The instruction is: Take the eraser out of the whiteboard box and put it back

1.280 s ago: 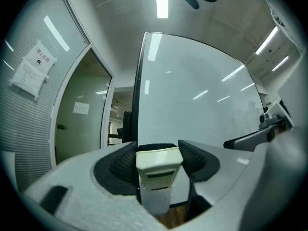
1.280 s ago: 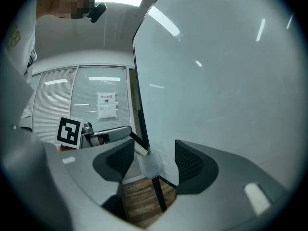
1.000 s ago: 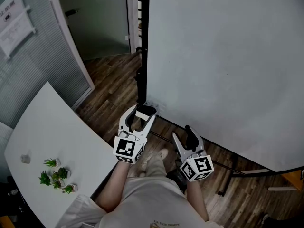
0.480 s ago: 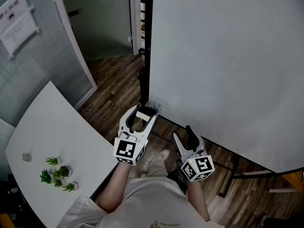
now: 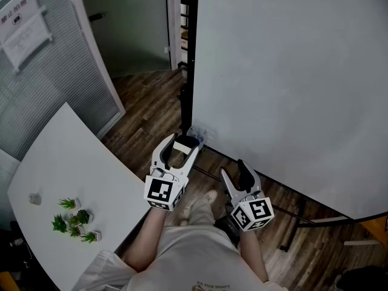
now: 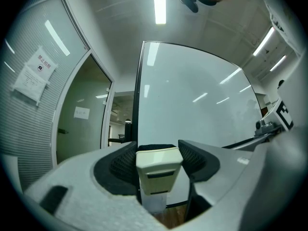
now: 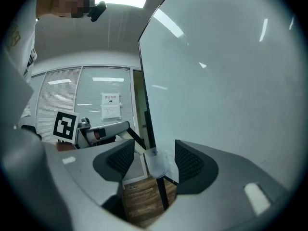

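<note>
A cream eraser [image 5: 180, 145] sits between the pads of my left gripper [image 5: 182, 143], which is shut on it. In the left gripper view the eraser [image 6: 159, 170] fills the gap between the black pads, pointing at the whiteboard [image 6: 192, 100]. A small clear box [image 5: 197, 132] hangs at the whiteboard's lower left corner, just beyond the eraser. My right gripper [image 5: 233, 171] stands open and holds nothing, to the right of the left one. The right gripper view shows the clear box [image 7: 156, 163] beyond its open jaws, apart from them.
The large whiteboard [image 5: 291, 71] fills the right side, on a black stand over the wooden floor [image 5: 145, 102]. A white table [image 5: 73, 162] with small green plants [image 5: 73, 223] lies at the left. A wall with blinds [image 5: 48, 83] and a doorway stand behind.
</note>
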A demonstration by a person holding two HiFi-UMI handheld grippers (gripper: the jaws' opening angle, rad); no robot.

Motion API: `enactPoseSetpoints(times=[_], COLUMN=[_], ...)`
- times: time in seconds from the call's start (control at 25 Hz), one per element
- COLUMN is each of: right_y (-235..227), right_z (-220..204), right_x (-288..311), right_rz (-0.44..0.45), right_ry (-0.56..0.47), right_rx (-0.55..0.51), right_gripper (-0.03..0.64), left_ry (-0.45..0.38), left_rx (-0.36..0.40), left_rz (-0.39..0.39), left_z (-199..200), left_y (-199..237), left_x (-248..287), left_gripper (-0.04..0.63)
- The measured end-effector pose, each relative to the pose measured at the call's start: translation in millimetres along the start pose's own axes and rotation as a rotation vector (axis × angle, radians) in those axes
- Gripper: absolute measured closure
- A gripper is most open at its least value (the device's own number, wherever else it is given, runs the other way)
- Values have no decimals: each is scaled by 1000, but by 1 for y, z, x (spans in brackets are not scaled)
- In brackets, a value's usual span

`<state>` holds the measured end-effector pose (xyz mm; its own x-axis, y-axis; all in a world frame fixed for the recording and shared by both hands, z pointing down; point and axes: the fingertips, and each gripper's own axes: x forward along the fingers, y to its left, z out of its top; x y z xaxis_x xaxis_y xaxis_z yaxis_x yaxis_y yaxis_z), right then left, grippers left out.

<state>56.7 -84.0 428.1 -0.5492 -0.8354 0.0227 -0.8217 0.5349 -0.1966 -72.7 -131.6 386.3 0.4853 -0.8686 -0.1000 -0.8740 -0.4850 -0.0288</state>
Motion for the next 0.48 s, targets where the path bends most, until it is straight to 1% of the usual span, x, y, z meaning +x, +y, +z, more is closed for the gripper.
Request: enactPoseSetpoints(times=[0.48], right_y=[1], right_z=[-2], right_x=[0], right_rz=[-18], right_ry=[3], right_rx=[-3], right_gripper=[356], left_ry=[-7], left_rx=[4], left_rz=[-12], left_z=[3], left_y=[4], left_x=[1], left_gripper=[328])
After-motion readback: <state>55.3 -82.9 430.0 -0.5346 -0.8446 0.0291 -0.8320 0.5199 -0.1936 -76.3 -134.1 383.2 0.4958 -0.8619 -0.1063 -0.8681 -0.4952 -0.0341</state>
